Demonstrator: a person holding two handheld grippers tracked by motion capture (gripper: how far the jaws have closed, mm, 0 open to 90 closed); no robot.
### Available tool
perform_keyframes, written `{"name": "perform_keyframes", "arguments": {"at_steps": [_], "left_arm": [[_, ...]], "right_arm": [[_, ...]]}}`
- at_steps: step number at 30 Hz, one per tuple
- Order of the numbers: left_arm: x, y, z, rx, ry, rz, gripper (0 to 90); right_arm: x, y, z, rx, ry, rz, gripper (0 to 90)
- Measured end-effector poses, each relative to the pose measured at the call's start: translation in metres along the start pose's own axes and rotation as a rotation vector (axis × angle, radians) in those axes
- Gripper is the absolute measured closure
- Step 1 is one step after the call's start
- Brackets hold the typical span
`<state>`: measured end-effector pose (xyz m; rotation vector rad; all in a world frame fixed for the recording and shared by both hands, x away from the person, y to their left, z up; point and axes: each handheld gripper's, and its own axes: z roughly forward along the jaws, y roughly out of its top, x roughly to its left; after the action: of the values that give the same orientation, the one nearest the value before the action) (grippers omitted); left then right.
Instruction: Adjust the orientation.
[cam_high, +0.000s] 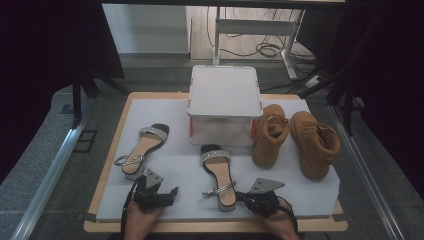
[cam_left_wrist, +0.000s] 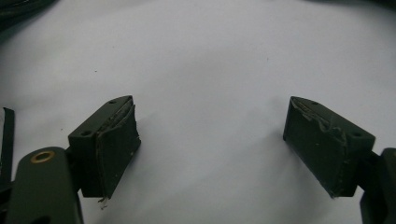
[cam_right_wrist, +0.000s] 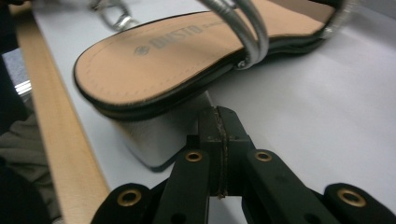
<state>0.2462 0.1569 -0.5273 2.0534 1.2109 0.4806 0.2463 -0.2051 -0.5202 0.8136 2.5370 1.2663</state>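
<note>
Sandal (cam_right_wrist: 154, 65) heel just beyond right gripper (cam_right_wrist: 218, 122); jaws pressed together

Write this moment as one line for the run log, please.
left gripper: open, over white mat | right gripper: shut, at heel of sandal | not gripped

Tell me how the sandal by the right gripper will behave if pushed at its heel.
The sandal probably slides as one stiff piece: its sole looks rigid. Its block heel likely resists tipping. The thin silver strap may flop.
</note>
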Motion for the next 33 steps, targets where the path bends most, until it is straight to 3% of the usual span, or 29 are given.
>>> {"name": "perform_keyframes", "arguments": {"at_steps": [14, 18, 23, 26, 33], "left_arm": [[0.0, 0.0, 0.0, -0.001, 0.0, 0.0, 17.5], [0.0, 0.0, 0.0, -0.001, 0.0, -0.001, 17.5], [0.0, 0.0, 0.0, 0.001, -0.001, 0.001, 17.5], [0.0, 0.001, 0.0, 0.005, -0.005, 0.011, 18.2], [-0.003, 0.006, 0.001, -0.003, -0.021, 0.025, 33.6]], "right_arm": [[0.029, 0.011, 0.02, 0.001, 0.073, -0.06, 90.0], [0.033, 0.013, 0.023, 0.019, 0.038, -0.103, 90.0], [0.021, 0.01, 0.015, 0.011, -0.002, -0.071, 89.4], [0.006, 0.007, 0.002, -0.003, -0.06, -0.035, 85.6], [-0.016, -0.001, -0.014, -0.009, -0.141, 0.036, 75.5]]}}
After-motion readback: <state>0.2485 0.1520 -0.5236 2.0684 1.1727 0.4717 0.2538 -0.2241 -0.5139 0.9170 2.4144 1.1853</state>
